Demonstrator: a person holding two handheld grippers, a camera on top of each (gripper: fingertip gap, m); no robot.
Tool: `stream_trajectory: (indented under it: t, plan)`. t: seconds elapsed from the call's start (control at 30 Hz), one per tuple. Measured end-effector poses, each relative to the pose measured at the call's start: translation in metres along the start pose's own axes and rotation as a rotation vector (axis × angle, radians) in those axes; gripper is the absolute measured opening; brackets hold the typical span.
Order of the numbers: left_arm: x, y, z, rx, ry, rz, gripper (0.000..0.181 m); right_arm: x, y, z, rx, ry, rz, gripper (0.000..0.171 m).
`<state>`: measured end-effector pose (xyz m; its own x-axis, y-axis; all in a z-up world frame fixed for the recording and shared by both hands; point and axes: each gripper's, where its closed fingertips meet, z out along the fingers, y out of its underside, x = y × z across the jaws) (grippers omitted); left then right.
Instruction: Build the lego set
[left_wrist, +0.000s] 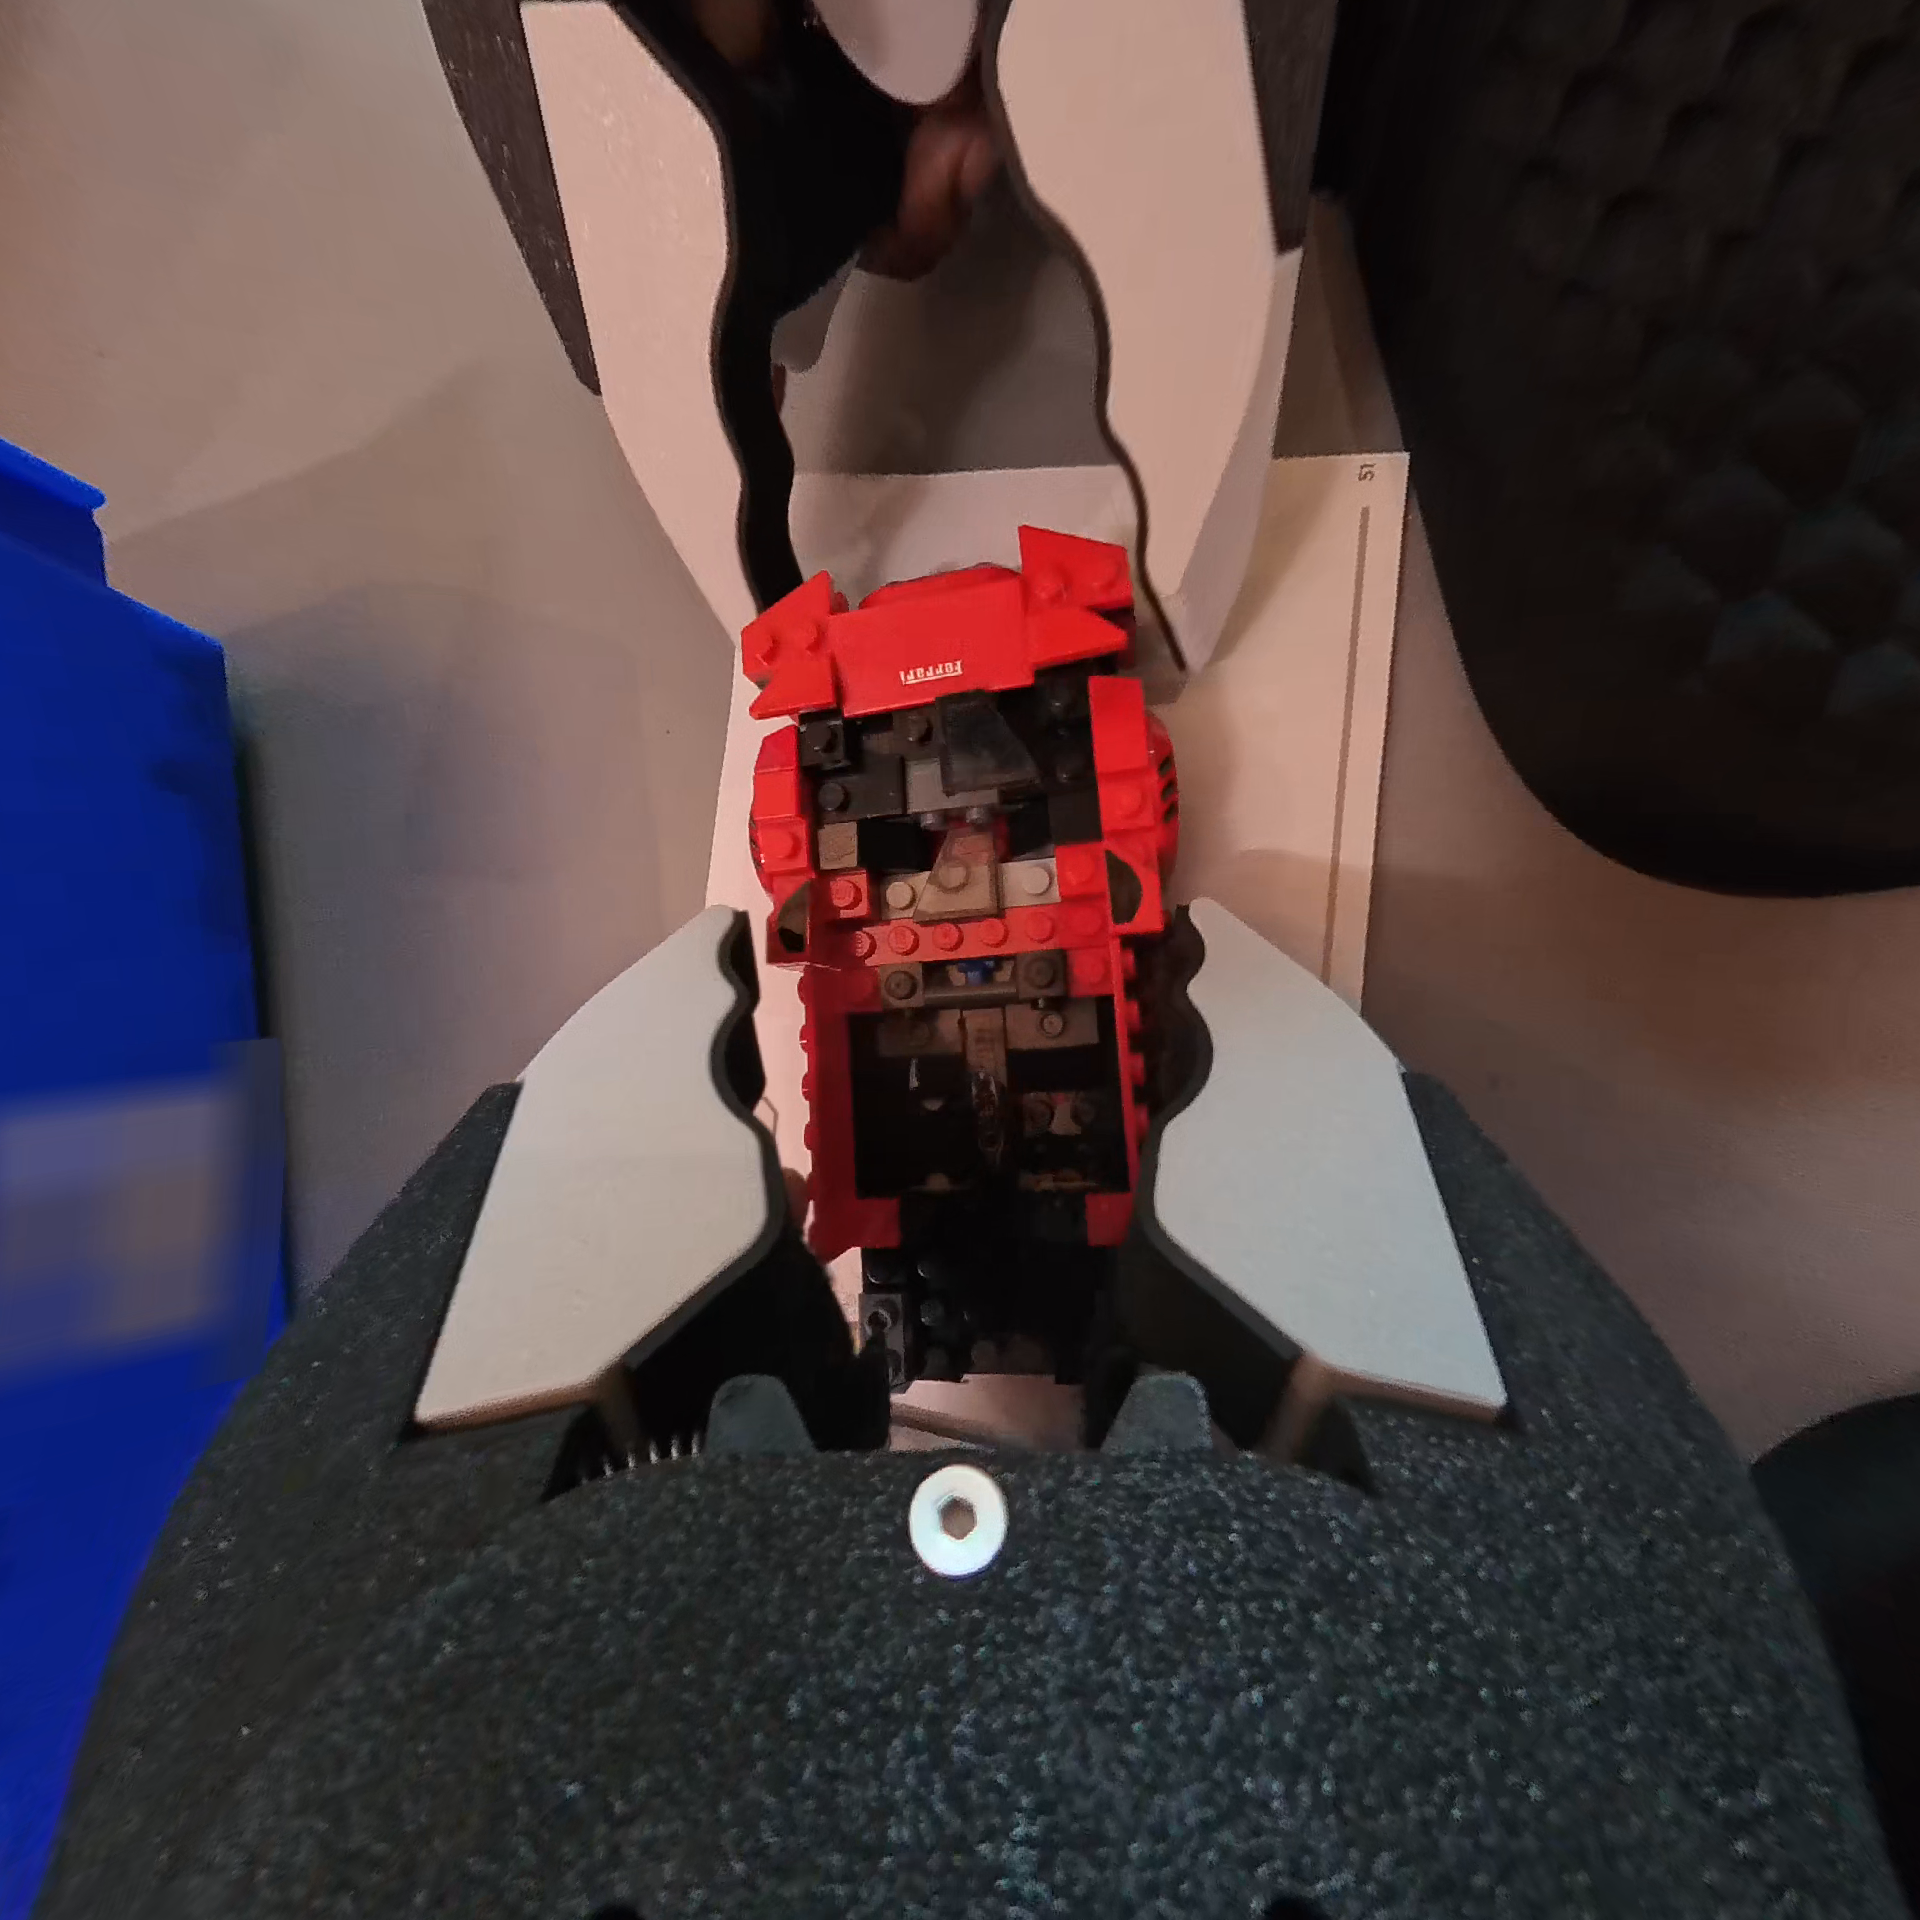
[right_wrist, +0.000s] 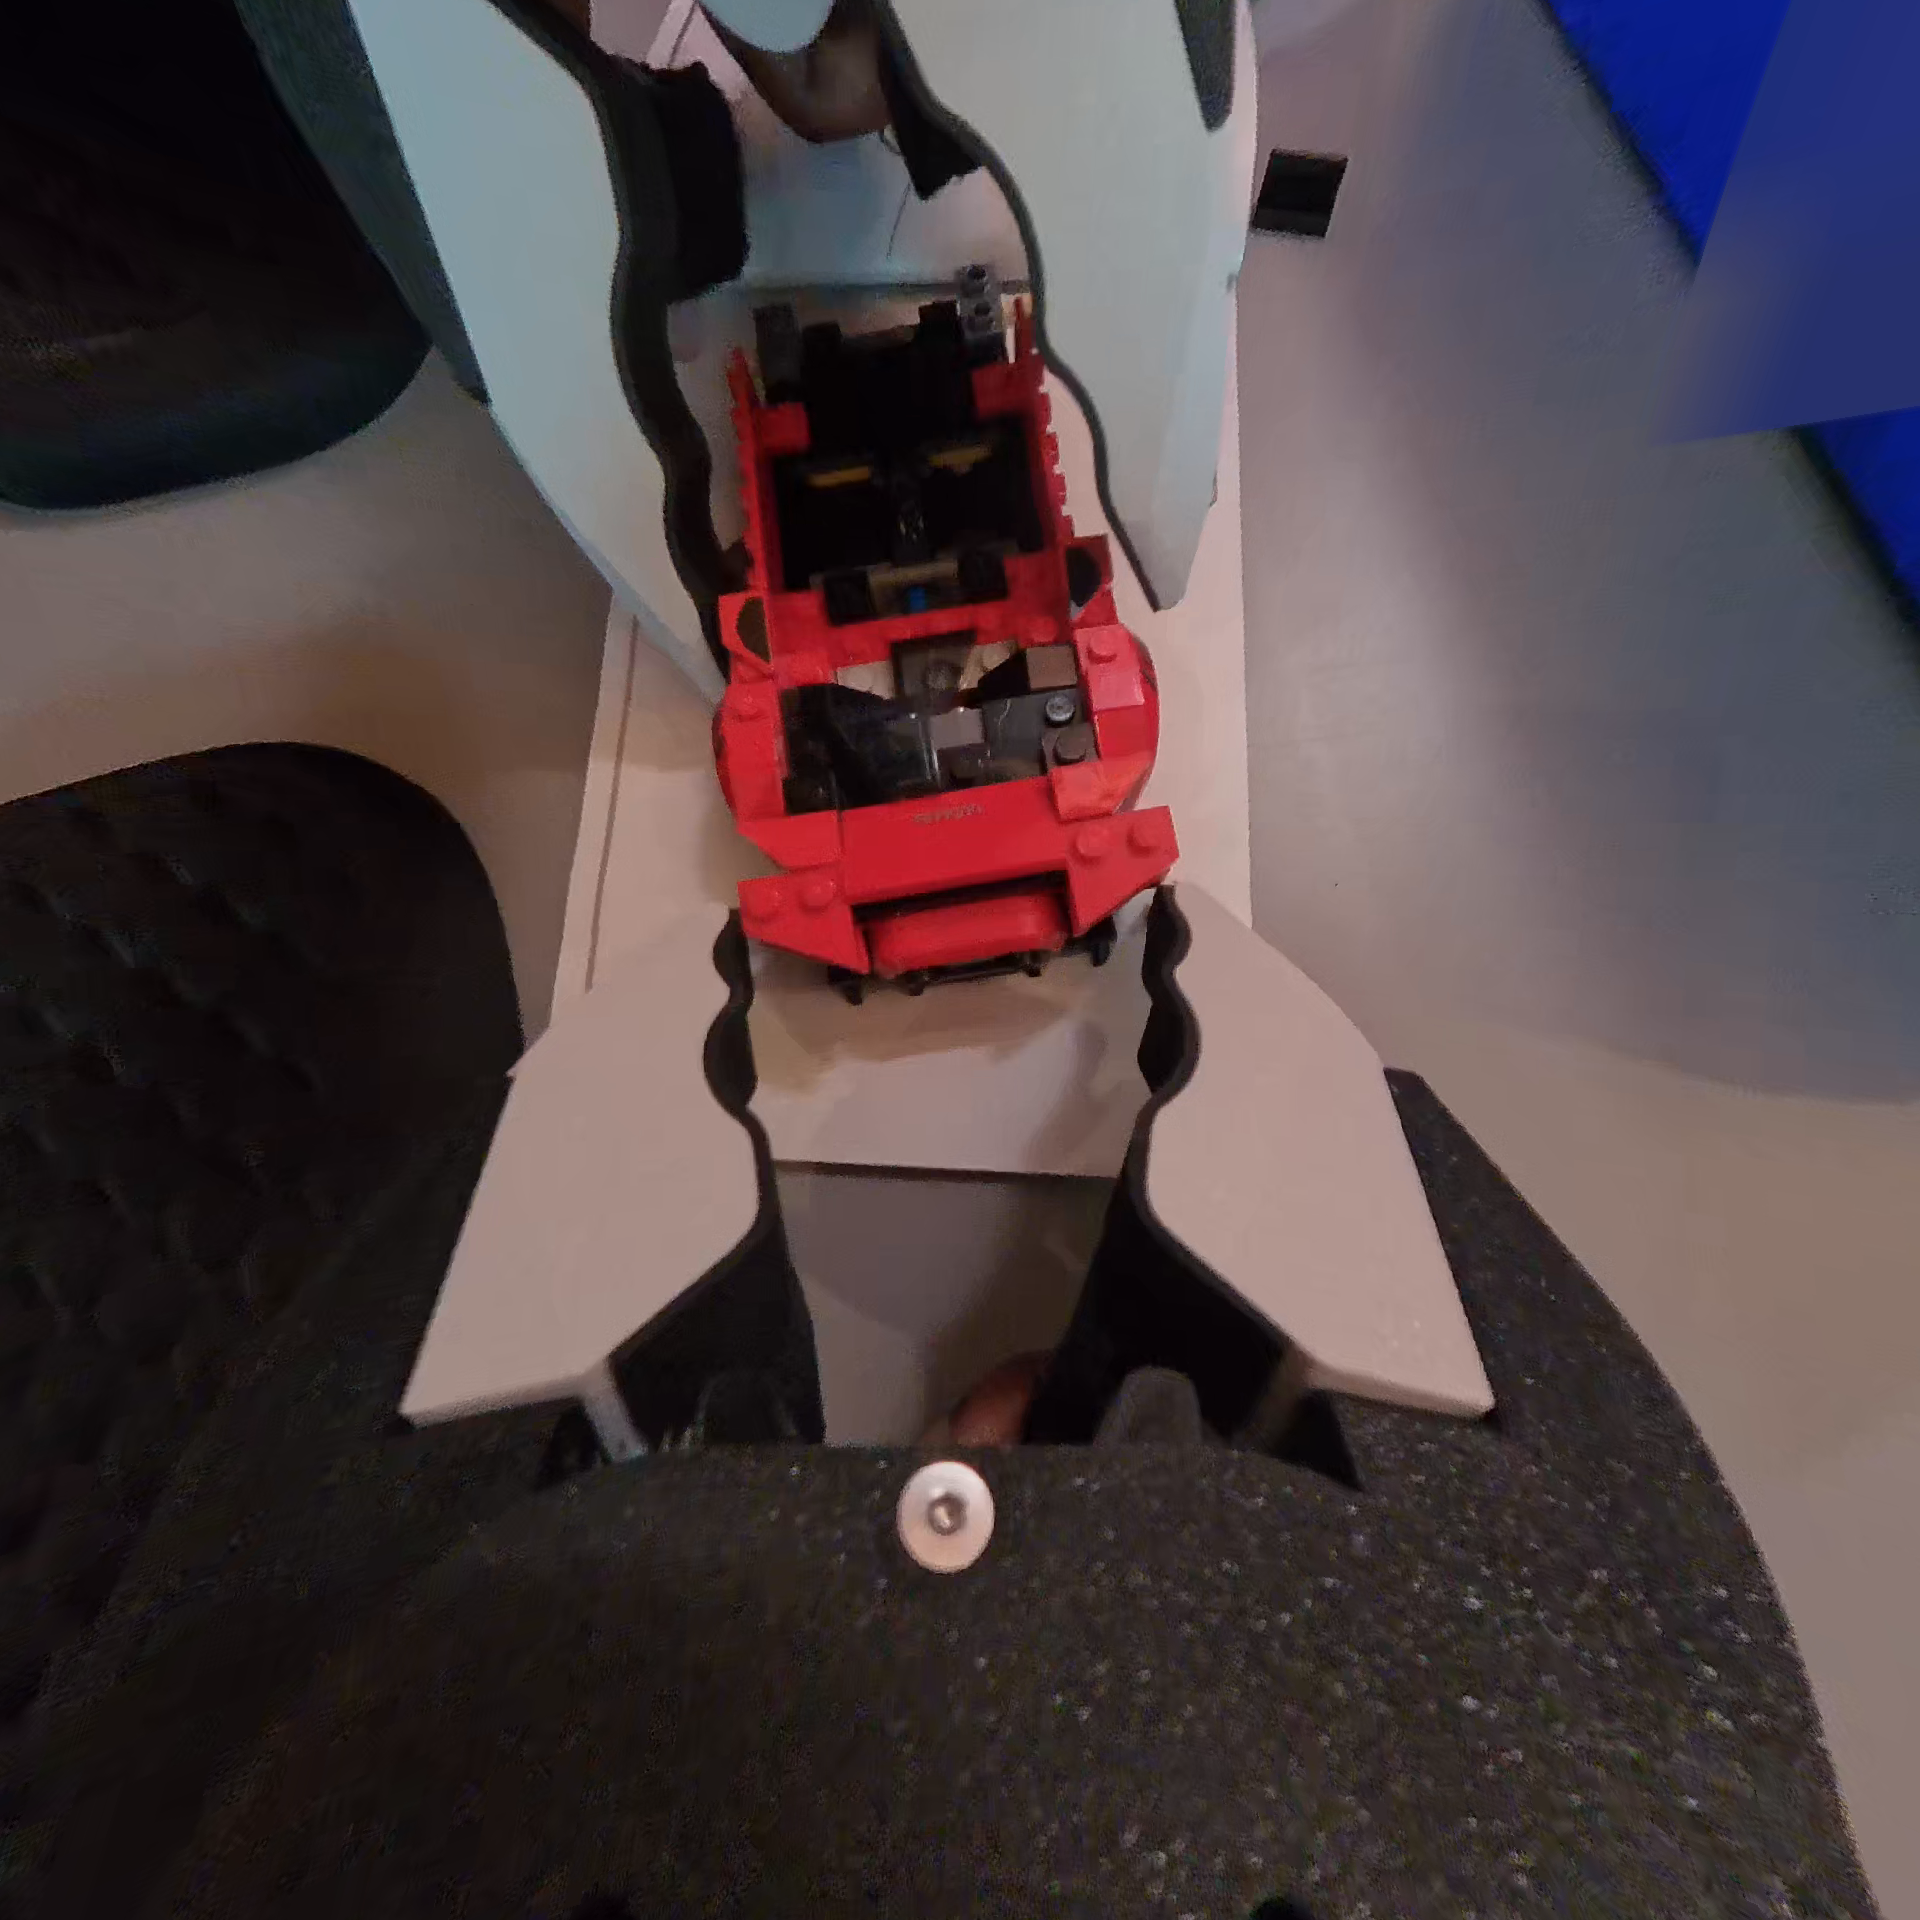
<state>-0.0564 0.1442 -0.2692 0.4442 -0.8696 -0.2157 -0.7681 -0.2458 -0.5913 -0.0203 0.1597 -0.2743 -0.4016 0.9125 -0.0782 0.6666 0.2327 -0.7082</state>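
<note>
A red and black lego car (left_wrist: 966, 914) lies on a white sheet of paper (left_wrist: 1299, 727), its studs and open black inside facing up. My left gripper (left_wrist: 966, 977) has its grey fingers closed on the sides of the car's black end. In the right wrist view the car (right_wrist: 935, 727) points its red nose at my right gripper (right_wrist: 945, 935), which is open and empty, fingertips on either side of the nose and close to it. The left gripper (right_wrist: 935, 623) shows beyond, around the car. The right gripper (left_wrist: 971, 623) shows at the far end in the left wrist view.
A blue bin (left_wrist: 104, 935) stands left of the car and shows top right in the right wrist view (right_wrist: 1766, 156). Black textured rounded objects (left_wrist: 1662, 416) lie on the other side (right_wrist: 208, 1039). The paper (right_wrist: 665, 831) rests on a pale tabletop (right_wrist: 1558, 727). Across from one pair of fingers to the other is roughly 5 centimetres.
</note>
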Motion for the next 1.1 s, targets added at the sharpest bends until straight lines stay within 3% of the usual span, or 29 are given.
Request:
stream_trajectory:
  t: [0.13,0.2,0.27,0.33,0.7,1.1]
  plan:
    - [-0.001,0.001,0.000,0.024,-0.009,-0.028,0.078,-0.001,-0.005,-0.016,0.050,-0.032,0.017,0.073]
    - [-0.001,0.001,0.000,0.041,-0.009,-0.035,0.078,-0.001,-0.015,-0.027,0.133,-0.057,0.028,0.052]
    - [-0.001,0.001,0.000,0.054,-0.008,-0.040,0.078,0.008,-0.026,-0.034,0.196,-0.019,0.042,0.016]
    - [0.000,0.001,0.000,0.062,-0.005,-0.040,0.078,0.009,-0.036,-0.034,0.196,-0.003,0.027,0.004]
    - [0.001,0.001,0.000,0.105,-0.009,-0.055,0.075,0.018,-0.033,-0.007,-0.243,0.056,0.041,0.000]
    - [0.002,0.000,0.001,0.140,-0.003,-0.077,0.073,0.019,-0.031,-0.005,-0.433,0.143,0.079,0.000]
